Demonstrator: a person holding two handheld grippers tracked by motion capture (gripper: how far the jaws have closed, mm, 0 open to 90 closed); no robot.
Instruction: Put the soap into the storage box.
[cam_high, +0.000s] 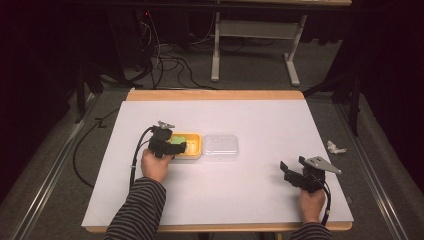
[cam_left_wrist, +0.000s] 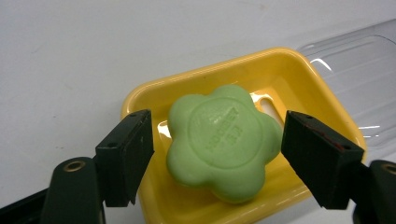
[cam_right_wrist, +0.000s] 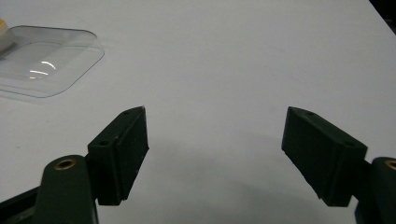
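In the glossy yellow dish (cam_left_wrist: 299, 70) lies flower-shaped green soap (cam_left_wrist: 222, 140).

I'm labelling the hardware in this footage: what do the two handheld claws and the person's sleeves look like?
Both the left claw and right claw are black, with two flat rectangular jaws, brass-coloured rivets at the jaw bases, a grey three-cornered plate on top and a black trailing cable. The sleeves are dark with thin pale stripes.

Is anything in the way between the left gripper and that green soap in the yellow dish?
Nothing visible. The left gripper is open with a jaw on either side of the green soap, which lies uncovered in the yellow dish. The clear lid lies beside the dish, not on it.
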